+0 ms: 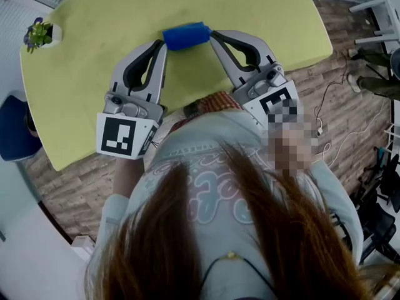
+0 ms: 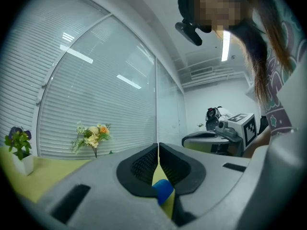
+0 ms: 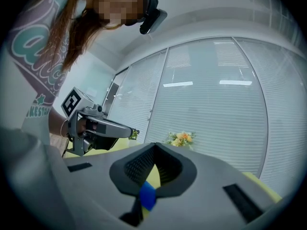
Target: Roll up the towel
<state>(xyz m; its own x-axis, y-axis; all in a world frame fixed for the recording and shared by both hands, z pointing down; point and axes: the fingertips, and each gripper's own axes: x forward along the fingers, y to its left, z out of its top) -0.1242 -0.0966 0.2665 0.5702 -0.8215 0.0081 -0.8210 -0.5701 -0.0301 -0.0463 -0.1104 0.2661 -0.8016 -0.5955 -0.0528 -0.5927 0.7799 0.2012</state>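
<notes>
Hair (image 1: 187, 242) and a pale printed shirt (image 1: 206, 180) fill the near edge of the head view, with both hand-held grippers reaching away from them over the table.

Beyond them, the blue towel (image 1: 186, 35) lies as a tight roll on the yellow-green table (image 1: 87, 80), towards its far side and about midway across. Its long axis runs left to right, and the right end is angled slightly farther away than the left.

At the roll's left end is the left gripper (image 1: 164, 45), with its jaws closed together. In its own view the pads meet along a thin line, and a bit of blue shows low in the gap behind them. At the right end, the right gripper (image 1: 212, 36) is closed the same way, with blue showing under its pads. Whether either tip pinches cloth cannot be made out.

Both grippers slant inward towards the roll, their marker cubes nearest the person.

A small potted plant (image 1: 39, 33) stands at the table's far left corner. A flower bunch (image 2: 92, 135) stands by the window blinds (image 2: 96, 80). A blue chair (image 1: 15, 130) sits to the left of the table, and wood-patterned floor (image 1: 337, 105) lies to the right.
</notes>
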